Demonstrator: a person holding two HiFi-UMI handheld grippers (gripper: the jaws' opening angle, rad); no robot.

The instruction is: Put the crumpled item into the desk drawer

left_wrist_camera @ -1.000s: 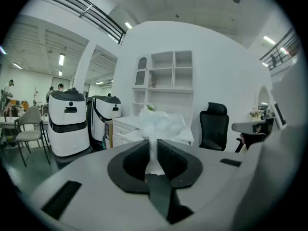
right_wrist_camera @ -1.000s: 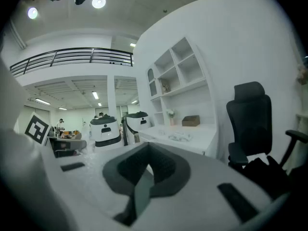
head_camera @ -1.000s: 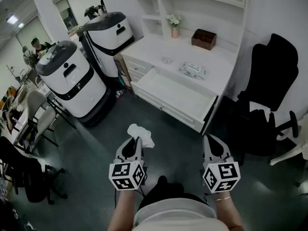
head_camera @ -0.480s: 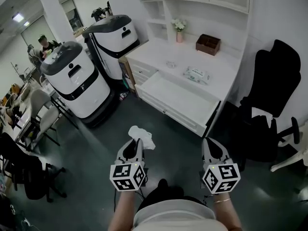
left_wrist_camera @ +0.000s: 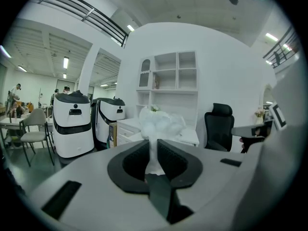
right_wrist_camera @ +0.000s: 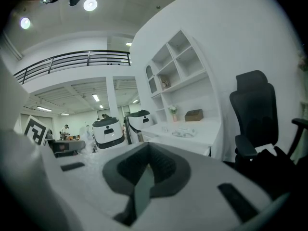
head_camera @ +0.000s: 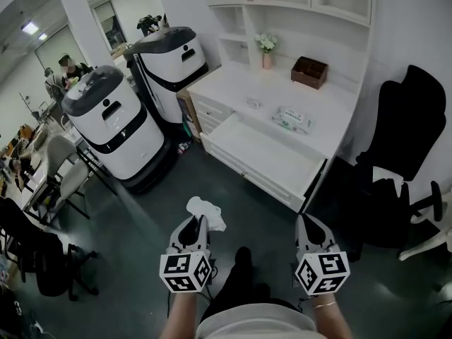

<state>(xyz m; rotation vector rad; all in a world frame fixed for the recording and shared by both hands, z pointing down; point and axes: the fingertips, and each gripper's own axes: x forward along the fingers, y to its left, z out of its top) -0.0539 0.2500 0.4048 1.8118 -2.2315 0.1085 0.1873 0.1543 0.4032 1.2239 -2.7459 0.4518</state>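
The crumpled white item (head_camera: 205, 212) is pinched between the jaws of my left gripper (head_camera: 197, 222), held in the air above the dark floor. In the left gripper view the crumpled item (left_wrist_camera: 157, 123) bulges above the left gripper (left_wrist_camera: 153, 147), which is shut on its lower part. The white desk (head_camera: 321, 104) stands ahead with its drawer (head_camera: 263, 155) pulled out and nothing visible inside. My right gripper (head_camera: 308, 222) hangs level with the left one; in the right gripper view the right gripper (right_wrist_camera: 148, 146) shows its jaws together with nothing between them.
Two white-and-black machines (head_camera: 116, 126) stand left of the desk. A black office chair (head_camera: 406, 136) is at the right. On the desk lie a wipes pack (head_camera: 292, 119), a brown box (head_camera: 308, 71) and a flower vase (head_camera: 268, 49). Chairs and people are far left.
The desk and drawer have shifted slightly right and down in the head view. Both grippers sit a little lower in the picture. The left grip on the crumpled item is unchanged.
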